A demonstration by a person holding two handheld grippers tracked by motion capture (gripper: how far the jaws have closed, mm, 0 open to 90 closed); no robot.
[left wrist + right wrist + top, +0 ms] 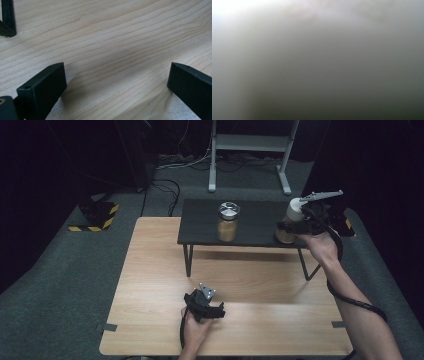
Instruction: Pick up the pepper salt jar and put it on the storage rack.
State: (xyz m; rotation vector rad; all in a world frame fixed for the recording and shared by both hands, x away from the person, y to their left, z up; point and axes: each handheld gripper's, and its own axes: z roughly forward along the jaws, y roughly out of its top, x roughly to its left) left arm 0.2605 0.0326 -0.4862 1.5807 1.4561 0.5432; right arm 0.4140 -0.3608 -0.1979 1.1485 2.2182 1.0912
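Observation:
Two jars of amber contents are at a low black shelf [250,222] on the wooden table [150,270]. The silver-lidded jar [228,222] stands upright near the shelf's middle. At the shelf's right end, my right gripper [291,226] is shut on the white-lidded jar [295,209], its jaws across the jar's body. In the right gripper view a blurred pale surface [312,50] sits right against the lens. My left gripper [216,311] rests on the table near the front edge. Its jaws stand wide open [117,80] over bare wood, with nothing between them.
The shelf's thin black legs [188,260] stand on the table's far half; one leg foot [7,22] appears in the left gripper view. Beyond the table lie grey carpet, cables and a white metal stand [250,150]. A striped yellow-black block [97,215] sits on the floor at left.

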